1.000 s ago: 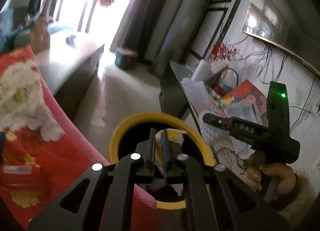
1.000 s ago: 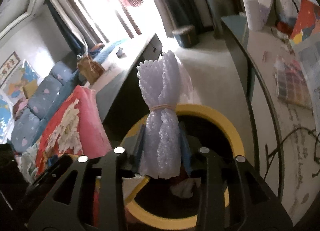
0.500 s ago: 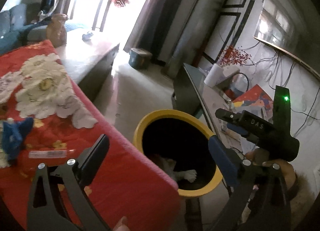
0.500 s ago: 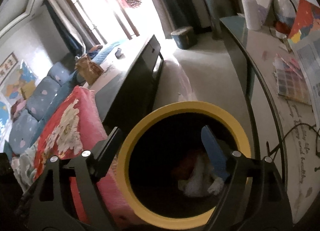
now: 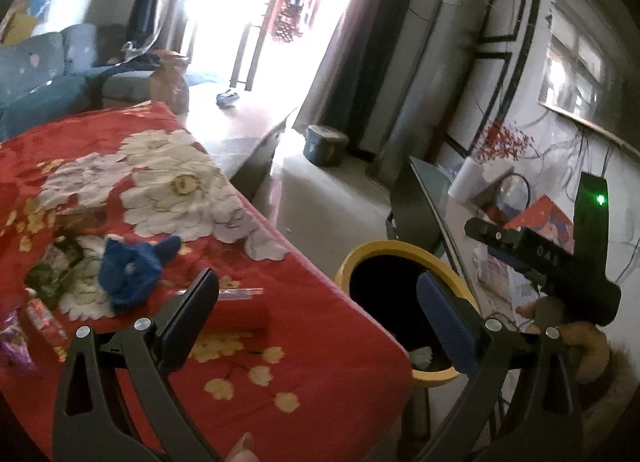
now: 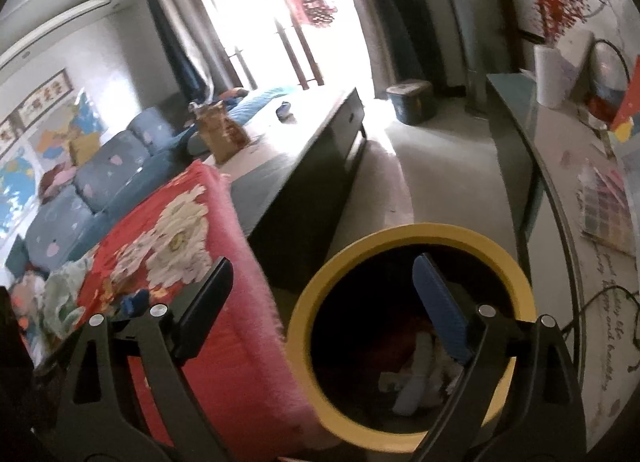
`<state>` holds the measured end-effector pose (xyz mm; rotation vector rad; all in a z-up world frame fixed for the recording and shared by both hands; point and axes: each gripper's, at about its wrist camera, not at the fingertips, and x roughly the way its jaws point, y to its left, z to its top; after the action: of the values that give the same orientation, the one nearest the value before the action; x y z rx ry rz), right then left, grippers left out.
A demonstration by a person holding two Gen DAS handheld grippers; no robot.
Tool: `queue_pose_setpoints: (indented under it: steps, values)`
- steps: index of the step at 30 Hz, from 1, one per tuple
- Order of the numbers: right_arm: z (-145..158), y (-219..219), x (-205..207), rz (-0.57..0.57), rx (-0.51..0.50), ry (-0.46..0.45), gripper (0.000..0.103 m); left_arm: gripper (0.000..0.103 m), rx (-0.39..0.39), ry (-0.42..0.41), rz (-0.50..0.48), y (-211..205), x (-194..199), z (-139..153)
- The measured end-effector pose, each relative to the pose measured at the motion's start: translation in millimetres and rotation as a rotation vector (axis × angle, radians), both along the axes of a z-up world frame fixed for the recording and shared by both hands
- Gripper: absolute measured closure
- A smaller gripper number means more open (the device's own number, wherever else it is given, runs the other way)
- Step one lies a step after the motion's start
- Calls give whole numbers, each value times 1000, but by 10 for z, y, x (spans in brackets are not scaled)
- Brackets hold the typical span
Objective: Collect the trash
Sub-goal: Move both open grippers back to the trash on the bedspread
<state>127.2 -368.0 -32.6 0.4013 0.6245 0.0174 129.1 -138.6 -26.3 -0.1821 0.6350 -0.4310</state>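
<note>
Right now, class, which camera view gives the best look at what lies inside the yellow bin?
The right wrist view: it looks almost straight down into the yellow bin, showing pale crumpled trash at the bottom. The left wrist view sees the bin more from the side, its inside mostly dark, with only a white scrap visible.

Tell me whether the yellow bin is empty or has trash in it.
Not empty. The right wrist view shows the bin upright and open-topped, with pale crumpled trash lying at its dark bottom.
</note>
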Motion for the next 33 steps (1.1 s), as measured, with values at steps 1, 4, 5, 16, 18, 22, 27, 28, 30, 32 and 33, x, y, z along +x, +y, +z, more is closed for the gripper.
queue_pose_setpoints:
  steps: [1, 4, 5, 16, 18, 22, 27, 28, 30, 32, 33]
  values:
    - [15, 34, 3, 10, -5, -2, 20, 7, -8, -1, 5, 34, -7, 11]
    - [45, 124, -6, 33, -10, -10, 20, 7, -17, -9, 37, 182, -40, 44]
    - [54, 153, -10, 43, -12, -13, 19, 7, -19, -10, 44, 214, -49, 47]
    - [130, 498, -69, 140, -46, -38, 19, 7, -20, -45, 154, 645, -173, 145]
    - [143, 561, -80, 158, -52, -40, 19, 7, -20, -49, 172, 718, -194, 151]
    - [161, 716, -95, 200, -65, -46, 19, 7, -23, -50, 208, 863, -228, 155]
    - [184, 916, -115, 257, -83, -56, 19, 7, -27, -58, 248, 1026, -265, 169]
    - [186, 966, -122, 271, -87, -57, 19, 7, -27, -59, 254, 1045, -263, 170]
    - [191, 1046, -136, 293, -93, -62, 19, 7, -30, -58, 276, 1129, -280, 175]
    - [195, 1143, -151, 317, -100, -64, 19, 7, -34, -60, 296, 1205, -296, 183]
    - [200, 1202, -154, 334, -104, -66, 19, 7, -36, -61, 303, 1235, -303, 185]
